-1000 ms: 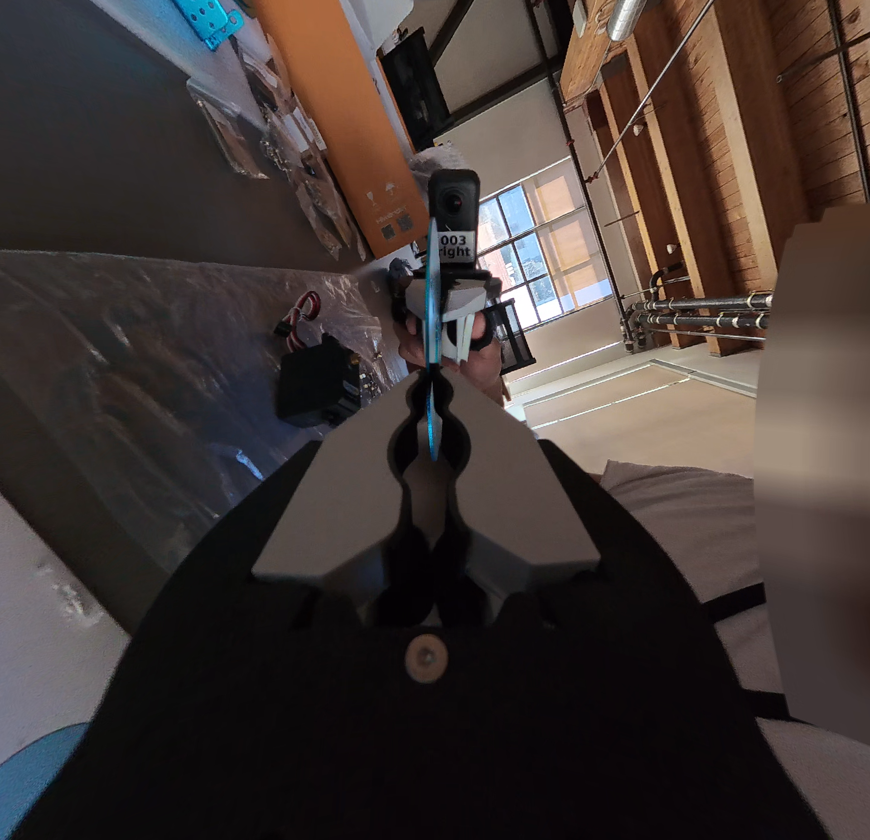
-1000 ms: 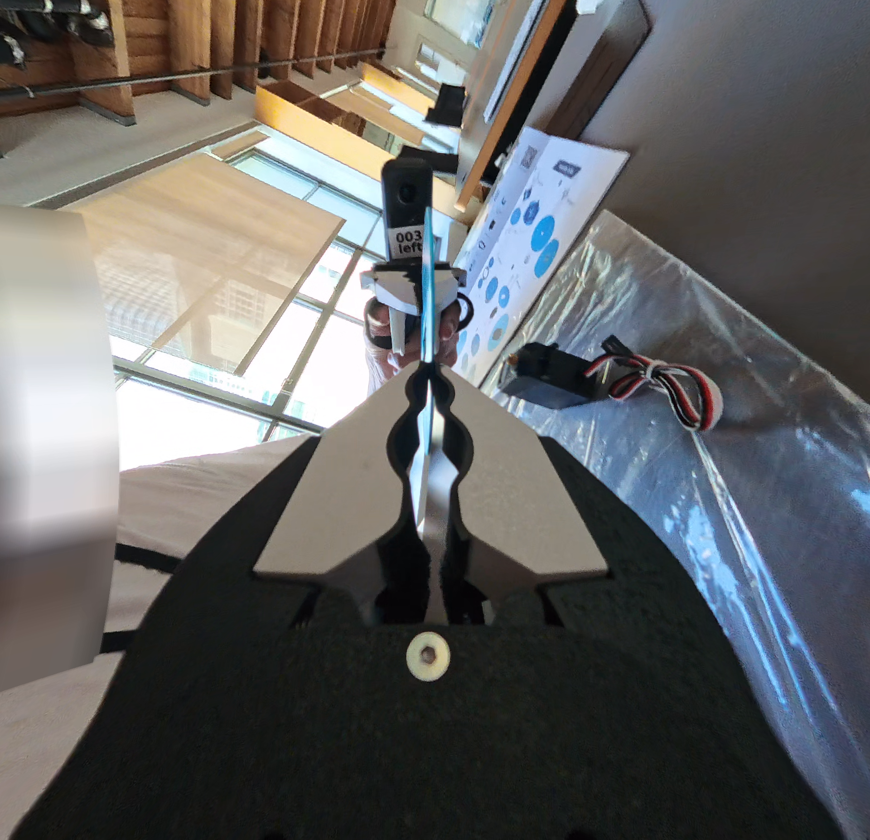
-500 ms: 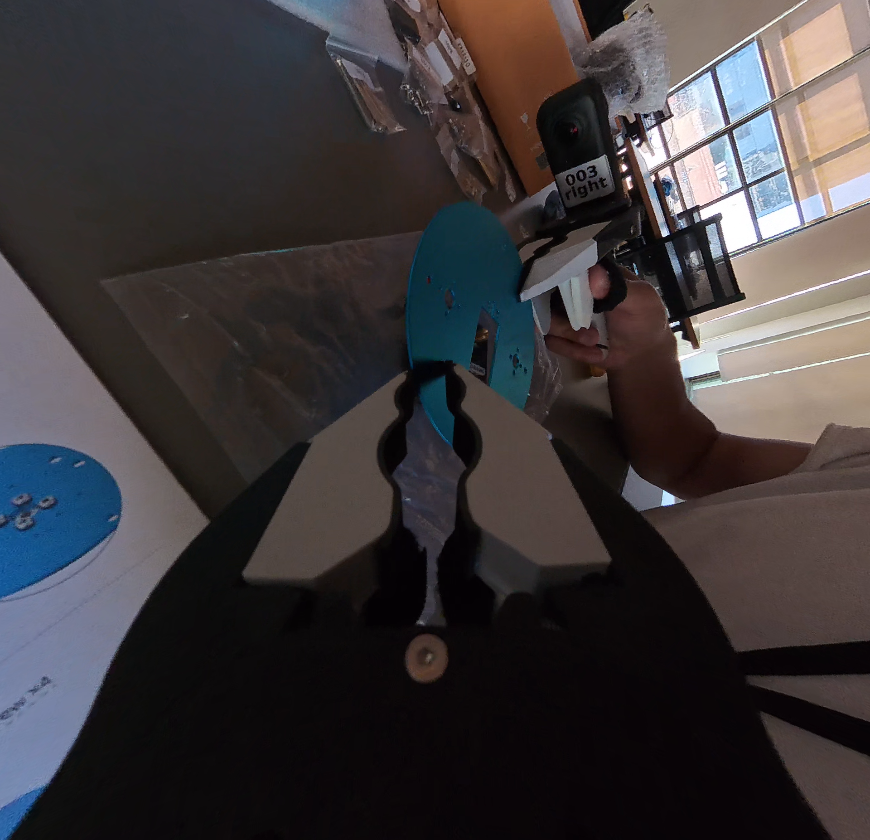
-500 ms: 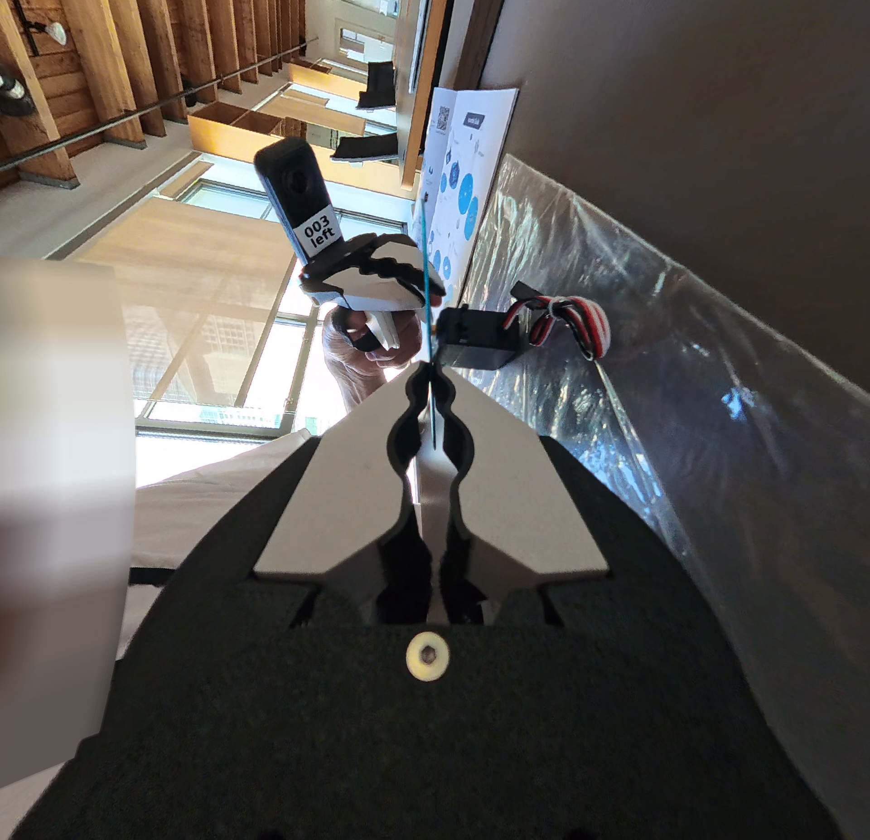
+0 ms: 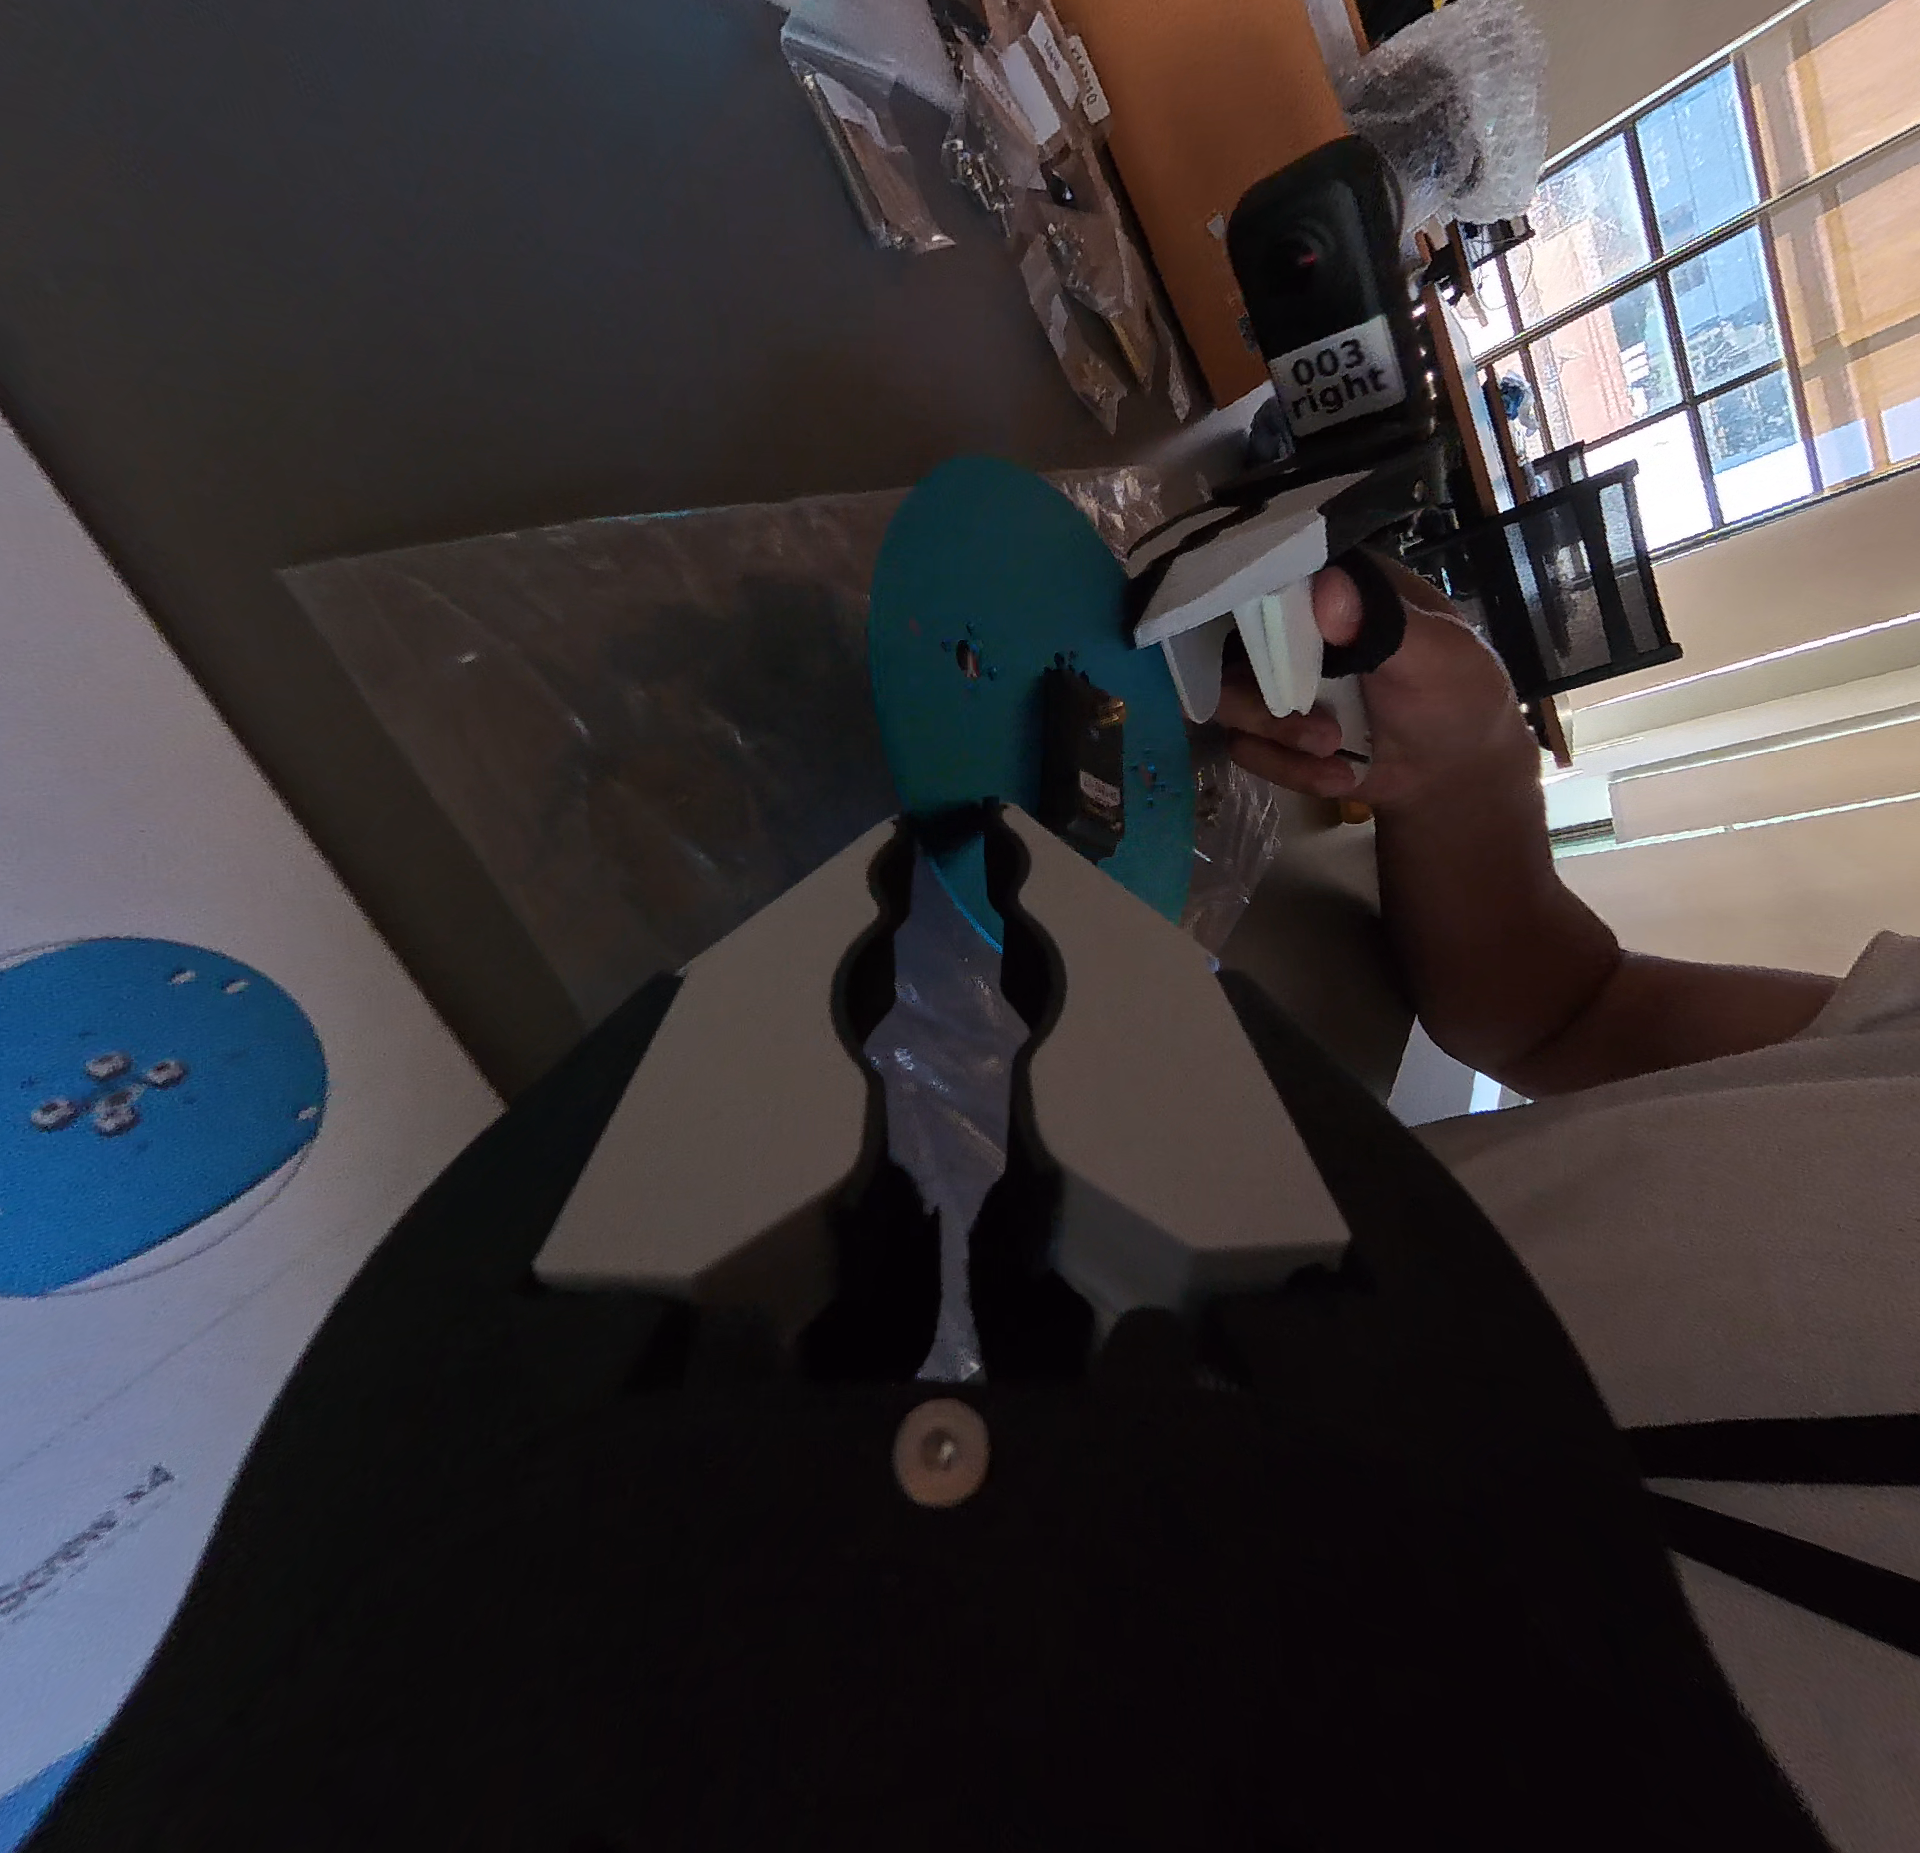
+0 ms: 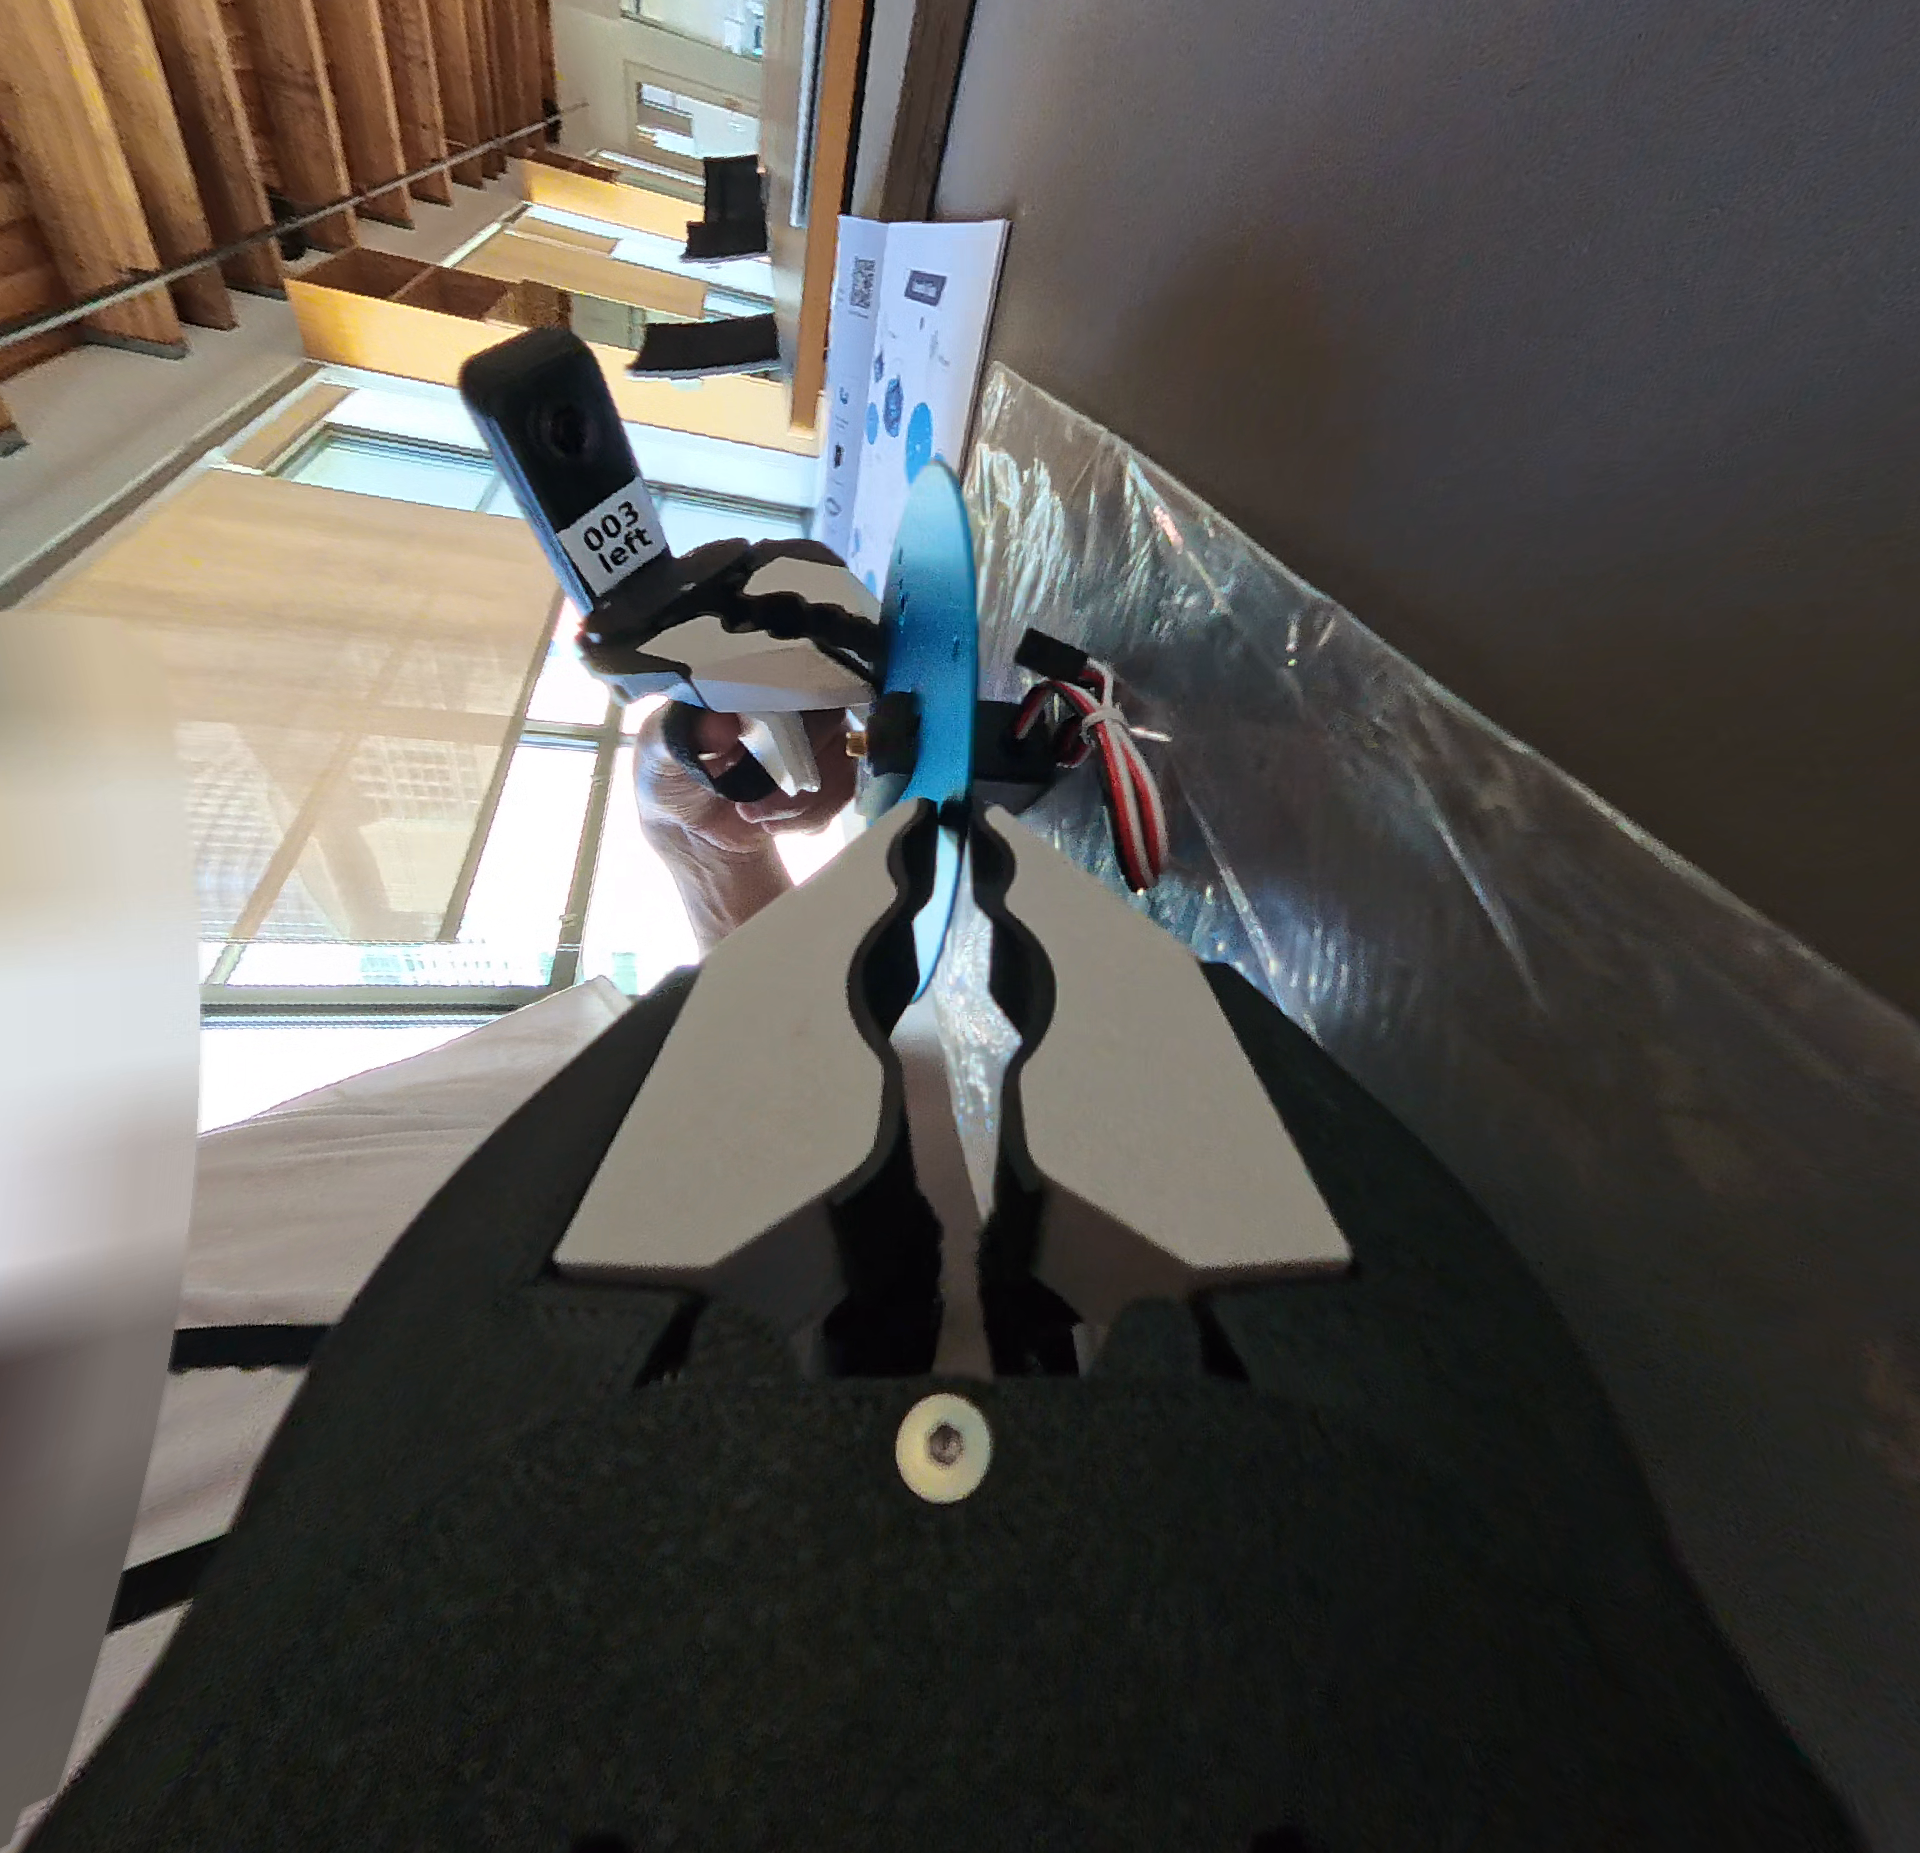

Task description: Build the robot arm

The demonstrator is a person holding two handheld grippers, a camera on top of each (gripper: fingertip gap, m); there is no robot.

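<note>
Blue and thin, the disc looks stiff, light and slick to me; its rim is the place to grip. A black motor sits through it. My left tool pinches the rim at six o'clock, my right tool the opposite edge, both clenched, above the plastic sheet on the worktop.

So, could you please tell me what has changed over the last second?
The blue disc, edge-on a second ago, has turned to show its face, and the black servo now sits in its cutout instead of lying on the plastic sheet. Both hand-held grippers, left and right, stay clamped on the disc's rim.
</note>
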